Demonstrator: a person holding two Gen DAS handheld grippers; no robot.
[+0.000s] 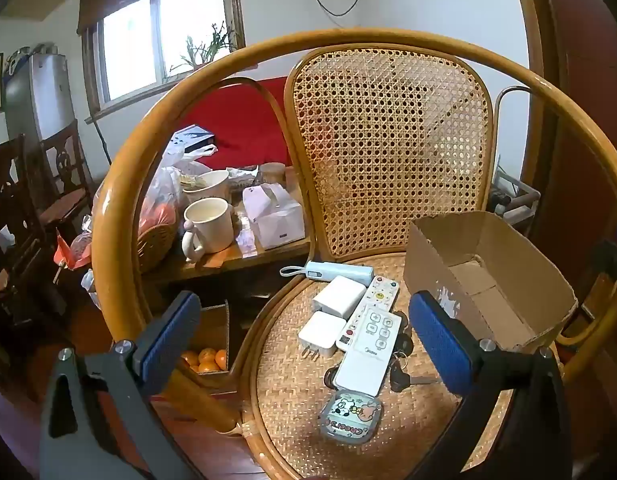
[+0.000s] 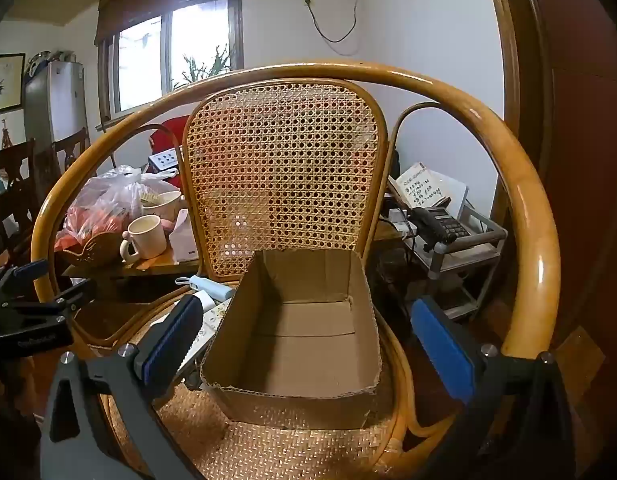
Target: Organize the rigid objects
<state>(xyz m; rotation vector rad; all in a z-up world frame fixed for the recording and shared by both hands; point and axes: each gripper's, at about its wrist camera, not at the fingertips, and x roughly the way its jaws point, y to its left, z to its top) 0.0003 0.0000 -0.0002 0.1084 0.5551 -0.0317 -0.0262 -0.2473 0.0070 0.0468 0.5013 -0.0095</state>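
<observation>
On the woven seat (image 1: 292,396) of a rattan chair lie a white remote (image 1: 368,354), a second patterned remote (image 1: 378,294), two white chargers (image 1: 322,334) (image 1: 339,296), a pale blue power bank (image 1: 340,273), dark keys (image 1: 402,368) and a small cartoon case (image 1: 350,416). An open cardboard box (image 2: 296,344) stands empty on the seat's right side. My left gripper (image 1: 304,346) hovers open above the remotes and chargers. My right gripper (image 2: 308,346) is open in front of the box, holding nothing. The left gripper's body (image 2: 24,312) shows at the right wrist view's left edge.
The chair's curved arm rail (image 1: 120,208) and cane back (image 1: 388,148) ring the seat. A side table (image 1: 228,260) to the left holds a mug (image 1: 210,226), bowl, tissue box and bags. A carton of oranges (image 1: 206,358) sits on the floor. A phone stand (image 2: 448,232) stands to the right.
</observation>
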